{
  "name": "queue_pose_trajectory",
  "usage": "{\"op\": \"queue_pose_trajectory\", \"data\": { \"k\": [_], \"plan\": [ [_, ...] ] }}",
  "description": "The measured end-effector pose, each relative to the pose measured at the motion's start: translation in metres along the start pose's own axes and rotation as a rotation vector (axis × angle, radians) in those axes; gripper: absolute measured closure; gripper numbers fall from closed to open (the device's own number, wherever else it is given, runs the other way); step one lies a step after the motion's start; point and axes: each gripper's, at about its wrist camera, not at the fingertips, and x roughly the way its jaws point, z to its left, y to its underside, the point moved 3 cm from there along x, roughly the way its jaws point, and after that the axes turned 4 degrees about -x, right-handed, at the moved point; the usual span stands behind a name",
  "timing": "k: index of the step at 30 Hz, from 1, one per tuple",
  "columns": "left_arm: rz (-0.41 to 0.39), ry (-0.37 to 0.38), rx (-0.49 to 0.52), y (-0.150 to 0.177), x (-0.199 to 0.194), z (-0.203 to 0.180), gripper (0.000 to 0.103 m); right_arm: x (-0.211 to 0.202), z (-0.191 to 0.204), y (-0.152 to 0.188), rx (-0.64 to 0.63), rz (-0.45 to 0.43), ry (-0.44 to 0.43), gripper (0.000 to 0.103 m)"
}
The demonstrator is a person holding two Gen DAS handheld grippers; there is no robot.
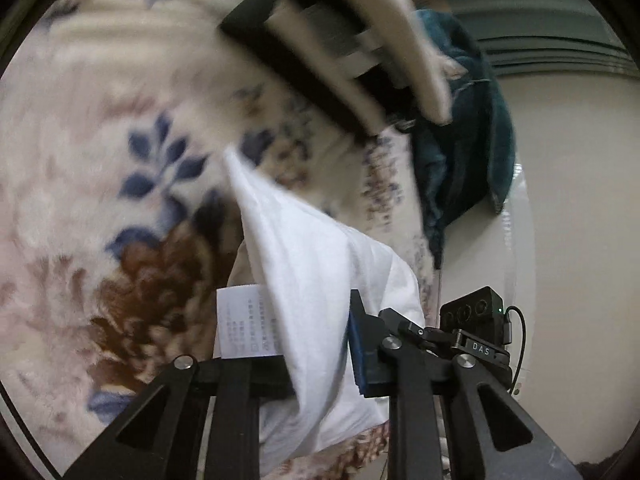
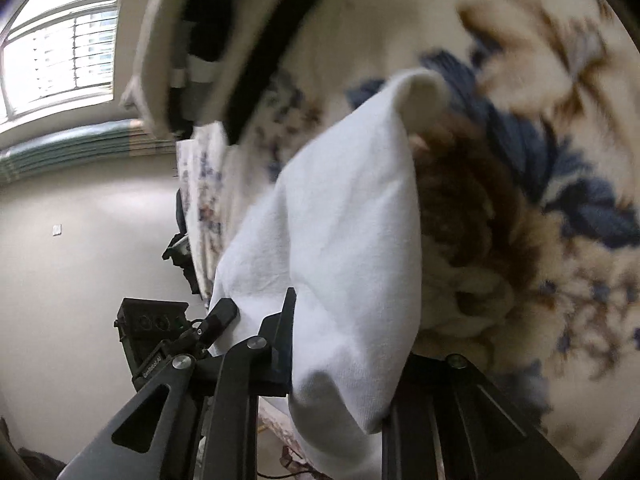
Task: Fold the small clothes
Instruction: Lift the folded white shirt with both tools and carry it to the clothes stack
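Left wrist view: a floral blanket [image 1: 80, 160], cream with blue leaves and brown blooms, fills the left and centre of the frame and is blurred. A white garment [image 1: 304, 280] rises off it, drawn up between the jaws of the left gripper [image 1: 320, 344], which are clamped on the cloth; a printed care label [image 1: 244, 320] hangs at the garment's left edge, just beside the left finger. At upper centre the other gripper crosses the frame, blurred. A teal cloth [image 1: 472, 120] lies at the blanket's right edge, with pale wall beyond. Right wrist view: a window [image 2: 56, 52] and pale wall occupy the left. The right gripper [image 2: 340, 360] is closed on the white garment [image 2: 352, 232], which drapes over its right finger and hides it. The blanket [image 2: 520, 80] lies behind, to the right.
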Motion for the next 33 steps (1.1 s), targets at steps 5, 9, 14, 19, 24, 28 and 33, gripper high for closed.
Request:
{"op": "queue_pose_trajectory", "data": {
  "k": [5, 9, 14, 19, 24, 28, 33],
  "plan": [
    [-0.049, 0.034, 0.047, -0.036, -0.041, -0.071, 0.085, -0.045, 0.063, -0.021, -0.08, -0.02, -0.005, 0.084],
    [-0.112, 0.052, 0.095, -0.086, -0.064, -0.125, 0.084, -0.076, 0.129, -0.063, -0.154, -0.054, -0.011, 0.084],
    [-0.199, 0.067, 0.126, -0.187, -0.073, -0.181, 0.084, -0.085, 0.225, -0.158, -0.251, -0.124, -0.024, 0.084],
    [-0.258, 0.033, 0.153, -0.287, -0.057, -0.196, 0.084, -0.066, 0.285, -0.262, -0.317, -0.165, -0.024, 0.084],
    [-0.203, -0.062, 0.125, -0.328, -0.006, -0.142, 0.083, -0.01, 0.286, -0.338, -0.302, -0.132, 0.018, 0.084],
    [-0.125, -0.167, 0.107, -0.329, 0.027, -0.11, 0.08, 0.032, 0.242, -0.358, -0.252, -0.069, 0.135, 0.084],
    [-0.15, -0.231, 0.104, -0.318, 0.02, -0.119, 0.075, 0.037, 0.228, -0.359, -0.208, -0.051, 0.301, 0.057]
  ]
}}
